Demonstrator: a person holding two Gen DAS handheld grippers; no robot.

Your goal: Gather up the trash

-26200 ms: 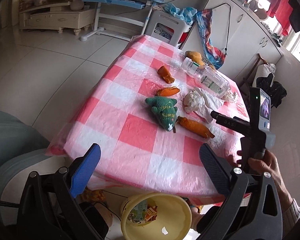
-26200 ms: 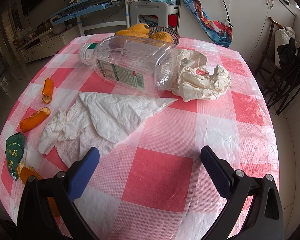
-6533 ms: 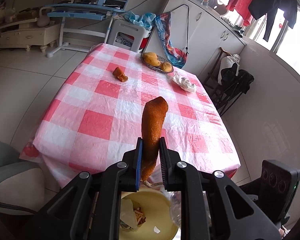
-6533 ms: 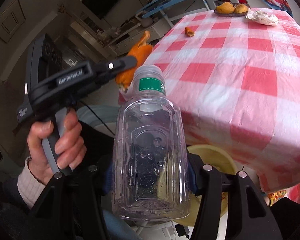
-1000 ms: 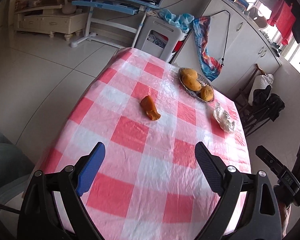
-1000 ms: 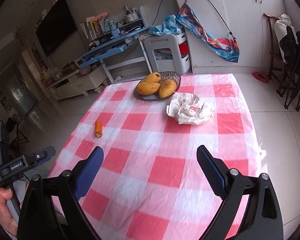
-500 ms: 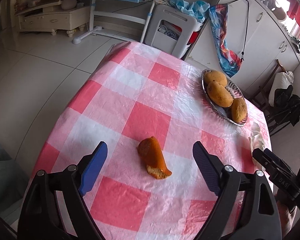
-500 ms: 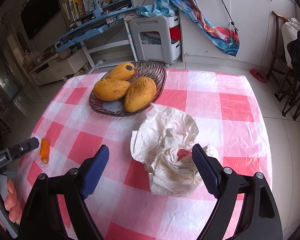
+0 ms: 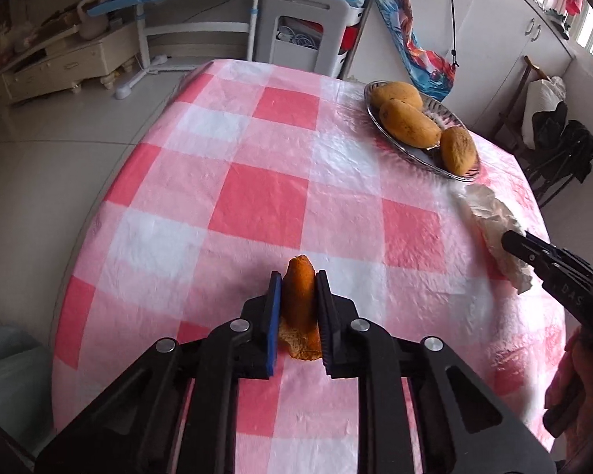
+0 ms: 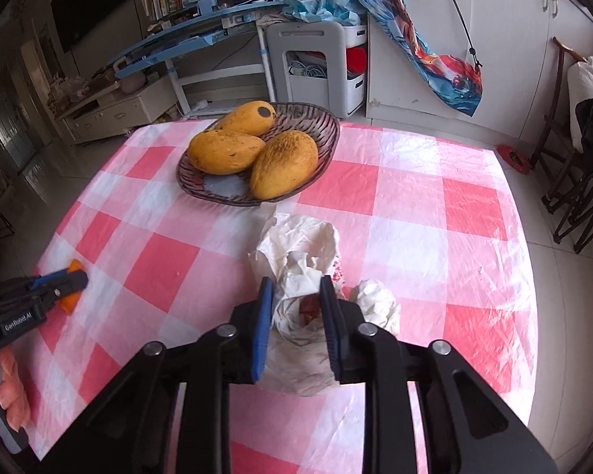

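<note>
Fingers (image 9: 273, 304) of the left gripper (image 9: 298, 300), having just closed, are clamped on a curled orange fruit peel (image 9: 299, 300) lying on the pink-checked bench (image 9: 257, 197), its long axis pointing away along them, while the right gripper (image 10: 294, 296) is pinched on crumpled white paper (image 10: 300, 264).

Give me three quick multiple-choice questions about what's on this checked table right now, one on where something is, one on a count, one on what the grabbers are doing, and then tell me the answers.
1. Where does the dish of mangoes stand, seen from the crumpled paper?
A. beyond it, nearer the far edge
B. on the floor
C. under the cloth

2. How many mangoes lie in the dish?
A. one
B. three
C. five

3. What does the left gripper do?
A. hangs open over bare cloth
B. holds a bottle
C. pinches an orange peel

Answers:
1 A: the dish sits past the crumpled paper.
2 B: three mangoes show.
3 C: the left gripper, its jaws just closed, clamps the orange peel; the right gripper likewise grips the paper.
</note>
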